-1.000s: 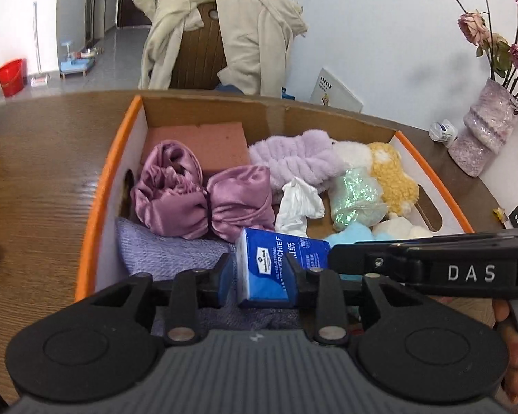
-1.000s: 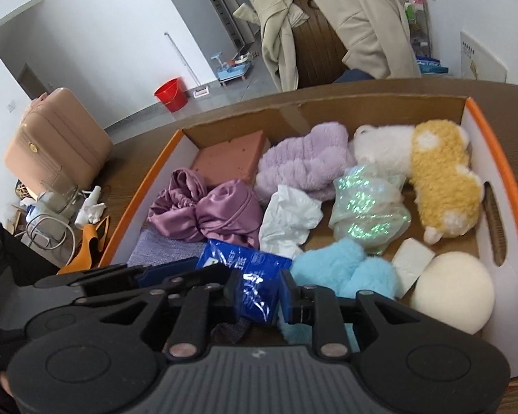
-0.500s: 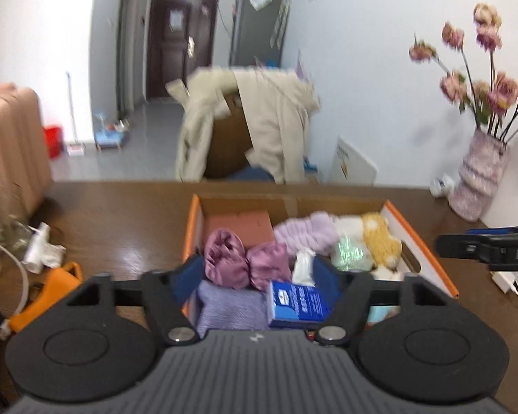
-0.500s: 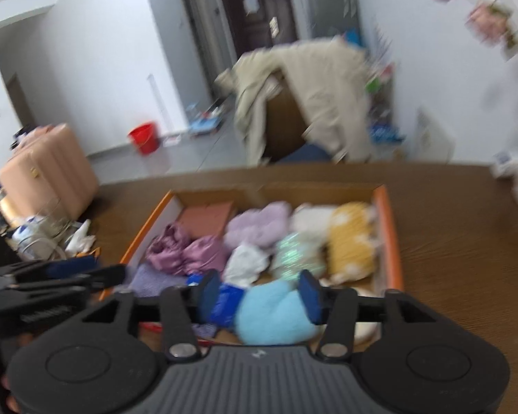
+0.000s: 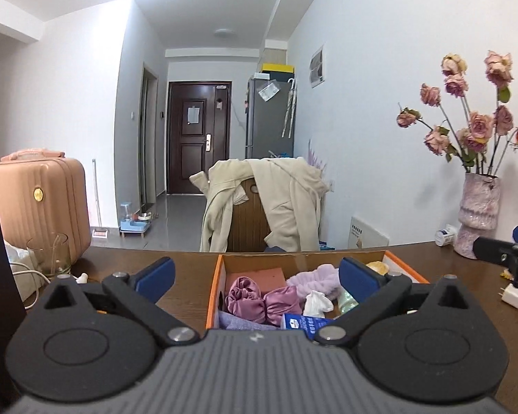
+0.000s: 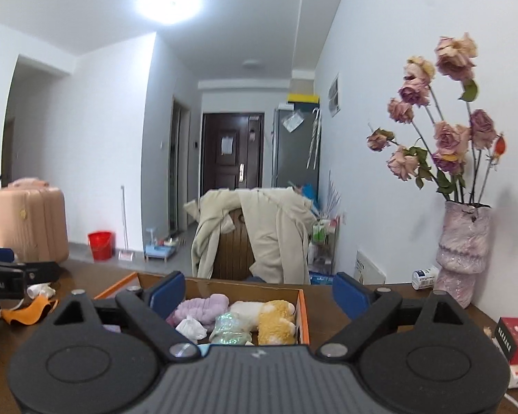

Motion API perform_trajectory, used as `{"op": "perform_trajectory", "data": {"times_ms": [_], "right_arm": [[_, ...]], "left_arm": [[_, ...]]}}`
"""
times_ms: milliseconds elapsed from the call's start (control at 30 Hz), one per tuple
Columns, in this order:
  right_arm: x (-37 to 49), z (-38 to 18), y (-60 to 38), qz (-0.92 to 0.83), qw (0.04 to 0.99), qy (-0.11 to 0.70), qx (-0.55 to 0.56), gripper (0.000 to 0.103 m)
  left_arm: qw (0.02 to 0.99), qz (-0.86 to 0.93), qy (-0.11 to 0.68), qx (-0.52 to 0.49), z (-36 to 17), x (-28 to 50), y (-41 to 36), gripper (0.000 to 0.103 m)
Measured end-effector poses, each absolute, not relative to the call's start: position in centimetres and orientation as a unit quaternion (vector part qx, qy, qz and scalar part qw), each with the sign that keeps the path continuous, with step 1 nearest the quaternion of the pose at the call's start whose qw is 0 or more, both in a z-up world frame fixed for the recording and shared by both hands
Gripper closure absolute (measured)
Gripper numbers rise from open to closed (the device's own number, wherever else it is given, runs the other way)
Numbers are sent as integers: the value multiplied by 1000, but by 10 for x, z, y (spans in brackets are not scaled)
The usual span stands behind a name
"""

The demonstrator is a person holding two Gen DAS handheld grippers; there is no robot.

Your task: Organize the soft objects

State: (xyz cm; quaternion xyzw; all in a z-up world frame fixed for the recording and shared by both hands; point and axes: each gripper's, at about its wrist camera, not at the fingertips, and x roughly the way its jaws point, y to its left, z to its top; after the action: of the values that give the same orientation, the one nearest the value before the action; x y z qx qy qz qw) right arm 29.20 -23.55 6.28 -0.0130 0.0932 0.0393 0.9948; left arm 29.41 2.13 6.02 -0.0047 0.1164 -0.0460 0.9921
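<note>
Two grippers, left gripper [image 5: 255, 272] and right gripper [image 6: 259, 291], jaws opening, nothing between them. One cardboard box [image 5: 213, 288] holding two satin scrunchies [image 5: 259, 302], one tissue pack [image 5: 302, 323]; vase [image 6: 462, 253] beside.

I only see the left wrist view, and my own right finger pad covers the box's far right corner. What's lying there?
Observer: A yellow plush toy, next to a white plush, by the box wall.
Operator: Is the right gripper carrying anything?
Observer: No. The right gripper is opening its jaws, with nothing between them.
Operator: Anything on the table to its right?
Observer: A red book, nearer the camera than the vase.
</note>
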Motion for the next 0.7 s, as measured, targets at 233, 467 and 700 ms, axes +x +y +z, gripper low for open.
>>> {"op": "perform_trajectory", "data": {"times_ms": [233, 467, 700], "right_arm": [[268, 68, -232, 41, 995, 91, -1, 3], [224, 70, -230, 37, 996, 82, -4, 2], [154, 62, -219, 38, 995, 89, -23, 1]], "left_arm": [[993, -55, 100, -6, 70, 262, 21, 0], [995, -46, 84, -11, 73, 212, 26, 0], [996, -38, 83, -2, 68, 136, 29, 0]]}}
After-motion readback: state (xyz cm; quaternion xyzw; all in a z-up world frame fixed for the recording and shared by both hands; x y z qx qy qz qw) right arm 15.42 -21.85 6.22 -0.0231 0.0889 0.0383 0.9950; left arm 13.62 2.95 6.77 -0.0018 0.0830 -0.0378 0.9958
